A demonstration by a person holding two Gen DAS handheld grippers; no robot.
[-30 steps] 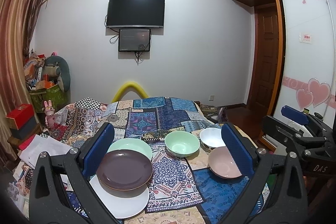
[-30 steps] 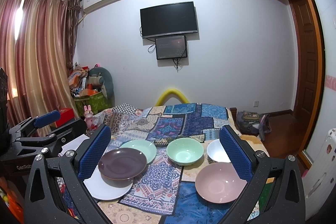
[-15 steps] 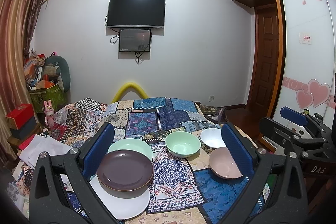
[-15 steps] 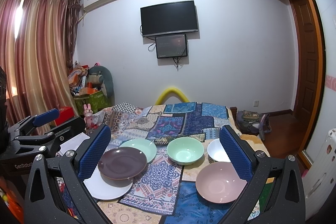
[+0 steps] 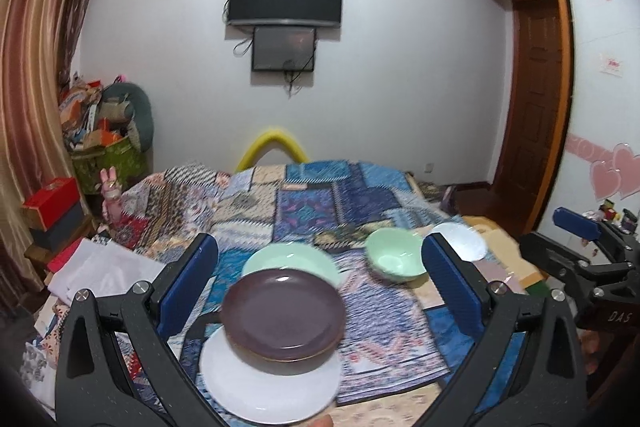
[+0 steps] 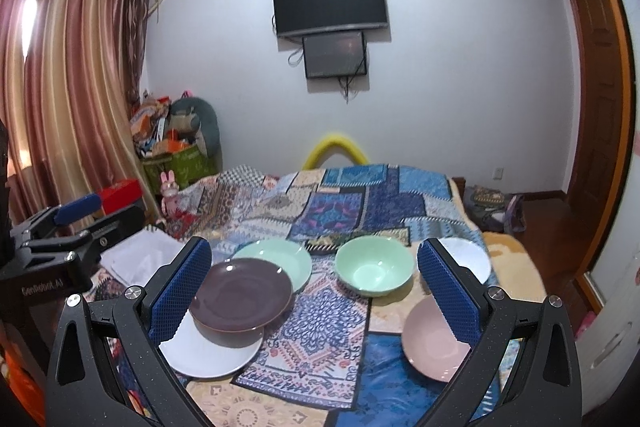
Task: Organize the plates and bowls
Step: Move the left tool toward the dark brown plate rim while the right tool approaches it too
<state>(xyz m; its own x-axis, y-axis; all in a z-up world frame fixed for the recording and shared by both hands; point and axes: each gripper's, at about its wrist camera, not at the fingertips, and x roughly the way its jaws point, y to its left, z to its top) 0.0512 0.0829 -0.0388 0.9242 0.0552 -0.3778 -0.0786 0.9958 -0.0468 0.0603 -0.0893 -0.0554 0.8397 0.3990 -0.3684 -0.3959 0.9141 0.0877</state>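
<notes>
A purple plate [image 5: 284, 311] rests on a white plate [image 5: 272, 387] at the near left of the patchwork cloth [image 5: 320, 203]. Just behind them lies a green plate [image 5: 292, 259]. My left gripper [image 5: 318, 243] hangs open above and in front of this group, holding nothing. Further right stand a green bowl [image 6: 374, 267], a white bowl [image 6: 468, 259] and a pink bowl [image 6: 434, 343]. The right gripper [image 6: 313, 247] is open and empty too, hovering near the front edge; its right finger covers part of the white and pink bowls.
Boxes, bags and a pink toy rabbit [image 6: 170, 193] crowd the left side by the curtains [image 6: 60, 87]. White folded cloth [image 6: 140, 259] lies beside the plates. A yellow arch [image 6: 336, 149] stands behind the far edge, and a wooden door [image 6: 596, 107] is on the right.
The left gripper has moved forward and left, so the stacked plates now look larger and sit between its fingers. The right gripper has edged slightly closer. No dish has moved.
</notes>
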